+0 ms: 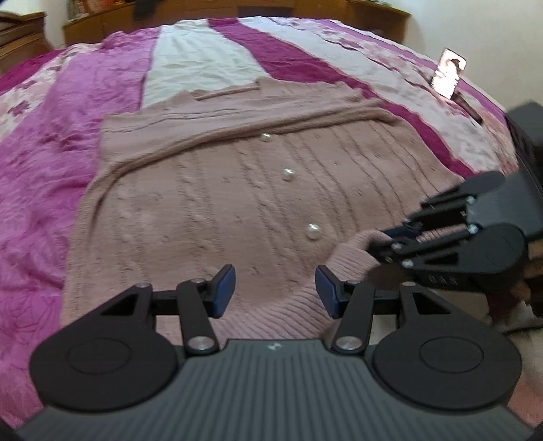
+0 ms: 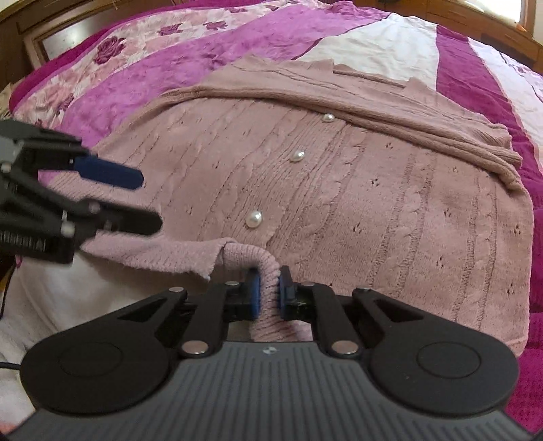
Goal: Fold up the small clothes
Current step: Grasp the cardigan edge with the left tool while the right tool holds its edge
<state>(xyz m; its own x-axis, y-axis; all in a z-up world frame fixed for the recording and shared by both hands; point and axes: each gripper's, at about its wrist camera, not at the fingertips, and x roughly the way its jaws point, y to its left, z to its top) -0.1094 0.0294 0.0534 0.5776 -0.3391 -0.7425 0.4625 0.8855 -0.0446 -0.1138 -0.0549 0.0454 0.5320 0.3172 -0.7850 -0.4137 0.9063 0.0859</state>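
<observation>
Your dusty-pink cable-knit cardigan (image 1: 210, 203) lies spread flat on the bed, its front facing up, with one sleeve (image 1: 237, 129) folded across the upper part as a long diagonal band. Three round white pearl buttons (image 1: 288, 174) run in a line down the middle of the knit. The ribbed hem (image 2: 176, 257) at the near edge is lifted off the bed at one spot and bunched into a small ridge.

Your right tongs (image 2: 269, 291) are clenched on that ribbed hem: the fabric passes between the two blue pads (image 2: 254, 295) and hangs down behind them. In the left wrist view the same right tongs (image 1: 390, 244) come in from the right side, with the hem drawn up to their tips.

Your left tongs (image 1: 275, 291) are released, blue pads well apart, hovering just above the near ribbed edge with nothing between them. Seen from the right wrist view, the left tongs (image 2: 142, 200) sit at the left, fingers spread, just over the hem's lifted edge; whether they touch the knit I cannot tell.

Under the cardigan is a magenta, pink and white striped floral bedspread (image 1: 51, 163). A small upright card-like object (image 1: 448, 73) stands on the bedspread far to the right, too blurred to identify. Brown wooden furniture (image 1: 95, 27) stands beyond the bed.
</observation>
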